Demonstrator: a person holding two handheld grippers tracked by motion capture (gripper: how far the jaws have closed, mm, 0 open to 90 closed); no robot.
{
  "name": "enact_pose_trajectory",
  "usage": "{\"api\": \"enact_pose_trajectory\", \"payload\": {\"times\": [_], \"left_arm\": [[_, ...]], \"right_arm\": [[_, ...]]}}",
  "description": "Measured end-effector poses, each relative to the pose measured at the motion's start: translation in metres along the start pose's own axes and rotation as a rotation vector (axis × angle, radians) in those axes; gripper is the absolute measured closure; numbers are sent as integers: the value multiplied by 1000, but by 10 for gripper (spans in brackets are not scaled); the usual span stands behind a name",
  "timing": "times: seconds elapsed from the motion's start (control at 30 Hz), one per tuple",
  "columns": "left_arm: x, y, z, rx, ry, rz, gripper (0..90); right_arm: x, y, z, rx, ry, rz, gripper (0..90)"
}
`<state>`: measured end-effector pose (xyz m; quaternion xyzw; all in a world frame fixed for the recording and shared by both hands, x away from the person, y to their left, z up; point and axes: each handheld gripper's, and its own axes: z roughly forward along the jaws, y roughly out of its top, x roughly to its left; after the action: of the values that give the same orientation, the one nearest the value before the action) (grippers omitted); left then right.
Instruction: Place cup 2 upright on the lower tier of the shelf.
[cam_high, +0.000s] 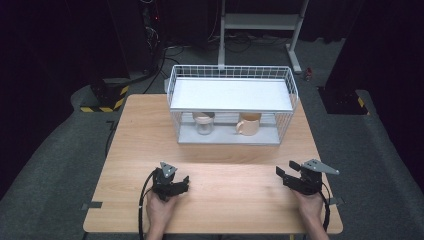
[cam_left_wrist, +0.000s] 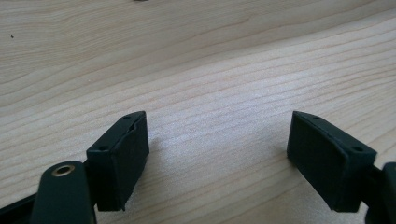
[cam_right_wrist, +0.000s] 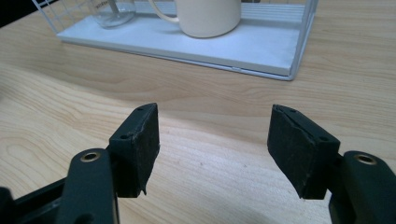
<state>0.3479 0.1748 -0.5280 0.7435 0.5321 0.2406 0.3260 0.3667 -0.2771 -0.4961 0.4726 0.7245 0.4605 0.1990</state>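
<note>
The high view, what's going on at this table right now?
A person sits at a wooden table with a hand-held gripper in each hand. The left hand-held gripper and the right hand-held gripper both rest low near the table's front edge, jaws open and holding nothing. Farther back stands a white wire rack; on its lower shelf are a glass jar and a cream mug, both untouched.

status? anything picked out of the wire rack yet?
Nothing done yet: the mug and glass jar both stand on the wire rack lower shelf. Left gripper and right gripper rest open and unladen on the table. Reaching and grasping all remain.
</note>
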Motion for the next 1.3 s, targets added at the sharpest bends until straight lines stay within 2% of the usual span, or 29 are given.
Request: {"api": "enact_pose_trajectory", "payload": {"times": [0.63, 0.93, 1.17, 1.3], "left_arm": [[0, 0, 0, 1, 0, -1, 212], [0, 0, 0, 0, 0, 0, 212], [0, 0, 0, 0, 0, -1, 212], [0, 0, 0, 1, 0, -1, 212]], "right_arm": [[-10, -14, 4, 84, -84, -20, 321], [-17, -17, 11, 137, -112, -3, 301], [-19, -18, 14, 165, -139, -21, 290], [-19, -17, 17, 200, -165, -31, 275]]}}
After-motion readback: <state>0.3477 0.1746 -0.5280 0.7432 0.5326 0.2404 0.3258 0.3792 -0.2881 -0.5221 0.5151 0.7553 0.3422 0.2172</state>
